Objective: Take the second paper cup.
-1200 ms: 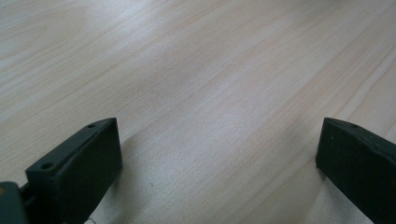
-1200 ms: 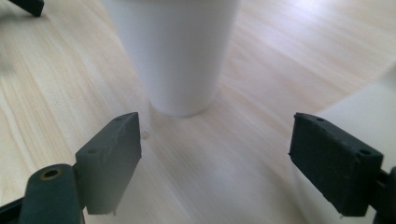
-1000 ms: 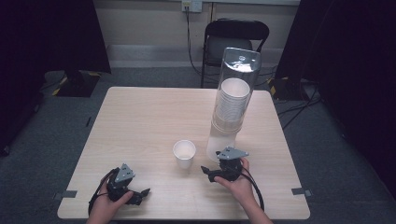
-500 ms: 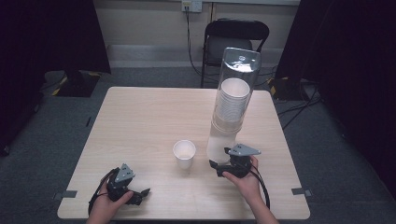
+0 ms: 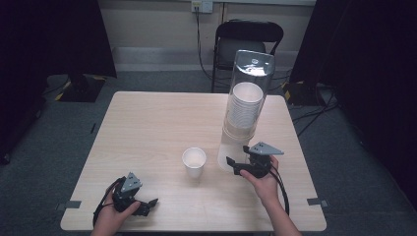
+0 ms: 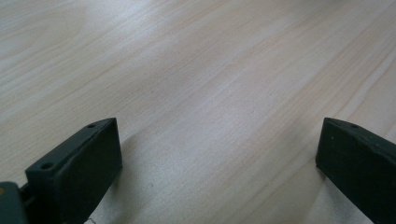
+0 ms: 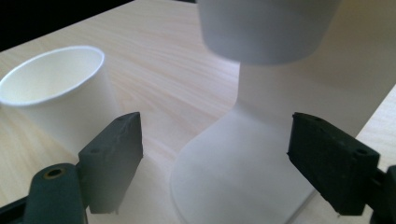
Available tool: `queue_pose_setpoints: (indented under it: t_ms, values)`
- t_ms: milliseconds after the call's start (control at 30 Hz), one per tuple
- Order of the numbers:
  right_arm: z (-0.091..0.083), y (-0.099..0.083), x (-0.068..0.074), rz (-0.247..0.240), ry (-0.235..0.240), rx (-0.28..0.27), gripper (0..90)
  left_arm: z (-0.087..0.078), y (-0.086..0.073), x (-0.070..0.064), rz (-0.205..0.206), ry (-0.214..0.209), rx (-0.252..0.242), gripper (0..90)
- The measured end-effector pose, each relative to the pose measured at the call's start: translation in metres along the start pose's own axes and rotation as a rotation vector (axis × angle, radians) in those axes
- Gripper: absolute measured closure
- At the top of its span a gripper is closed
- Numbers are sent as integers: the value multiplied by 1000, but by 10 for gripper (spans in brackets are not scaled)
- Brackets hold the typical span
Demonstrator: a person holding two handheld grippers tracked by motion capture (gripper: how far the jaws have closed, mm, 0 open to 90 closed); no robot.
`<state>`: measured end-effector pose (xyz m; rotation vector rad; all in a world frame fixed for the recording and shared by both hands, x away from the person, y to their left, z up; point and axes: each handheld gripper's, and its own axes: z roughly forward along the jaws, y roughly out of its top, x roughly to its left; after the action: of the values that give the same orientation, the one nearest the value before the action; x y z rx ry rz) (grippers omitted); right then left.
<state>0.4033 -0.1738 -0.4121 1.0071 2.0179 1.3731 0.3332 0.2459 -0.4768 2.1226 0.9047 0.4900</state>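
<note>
My right tool (image 5: 237, 165) has moved over the last second: it was sitting lower on the worktop (image 5: 147, 128), beside the dispenser, and now it's up and in, lined up on the flared white base of the cup dispenser (image 5: 244, 105). Jaws are wide apart; in the right gripper view the right tool (image 7: 215, 140) straddles that base (image 7: 243, 177), one jaw on either side, neither touching as far as I can tell. So nothing gripped yet, just an approach. The lowest cup in the stack (image 7: 266, 28) hangs right above the jaw line, blurred at the top of that view. The stack itself sits inside the clear tube, and the dispenser stands toward the right of the worktop, unmoved. A loose paper cup (image 5: 193, 162) stands upright just left of the dispenser, apart from it, also unmoved; in the right gripper view the cup (image 7: 56, 98) is behind my left-hand jaw, no contact. Left tool (image 5: 142, 205) hasn't shifted: parked near the front-left corner, jaws apart over bare wood, holding nothing. My read: I'm either going for the next cup or bracing the base. If it's the cup, I'm too low and need to rise before closing.
</note>
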Motion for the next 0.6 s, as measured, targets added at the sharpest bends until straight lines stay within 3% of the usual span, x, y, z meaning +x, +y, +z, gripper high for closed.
queue_pose_setpoints:
  t_ms: [433,600]
  values:
    - [-1,24,-5,-7,-68,-96,175,0,0,0,0,0,0,0]
    - [4,30,-4,-7,-68,-110,167,0,0,0,0,0,0,0]
